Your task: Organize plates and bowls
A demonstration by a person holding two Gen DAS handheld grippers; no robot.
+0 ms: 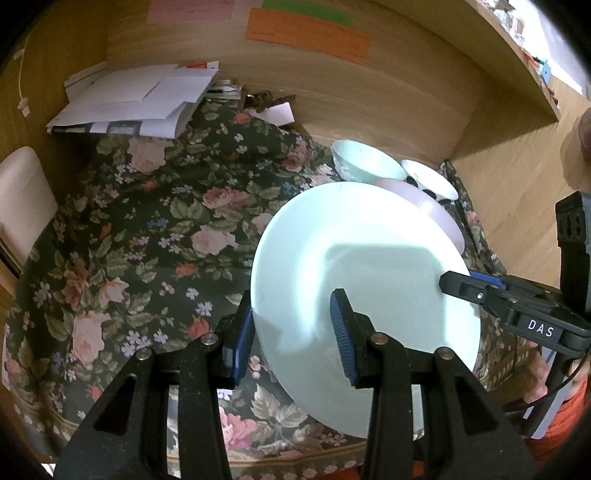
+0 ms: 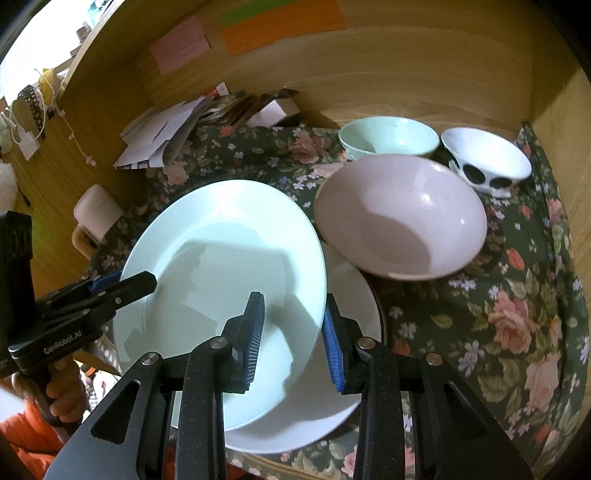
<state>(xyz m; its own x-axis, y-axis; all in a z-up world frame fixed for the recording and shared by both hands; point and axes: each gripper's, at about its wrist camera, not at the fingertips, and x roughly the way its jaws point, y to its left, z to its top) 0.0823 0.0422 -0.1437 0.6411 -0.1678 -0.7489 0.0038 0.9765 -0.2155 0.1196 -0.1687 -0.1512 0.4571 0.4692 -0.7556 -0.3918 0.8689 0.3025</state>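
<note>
Both your grippers (image 1: 293,334) (image 2: 293,341) straddle the top plate's (image 2: 221,258) rim, jaws apart; only your right view shows the second plate (image 2: 347,295) underneath.

This looks like a home, at a wooden desk alcove rather than a kitchen. A floral tablecloth (image 2: 517,314) with pink roses covers the surface in the lower half of both views. Loose envelopes and papers (image 1: 136,99) pile at the upper left. Coloured paper notes (image 2: 280,22) are stuck on the wooden back panel (image 1: 369,96) along the top. Household crockery sits on the cloth, including a pink bowl (image 2: 402,218).
</note>
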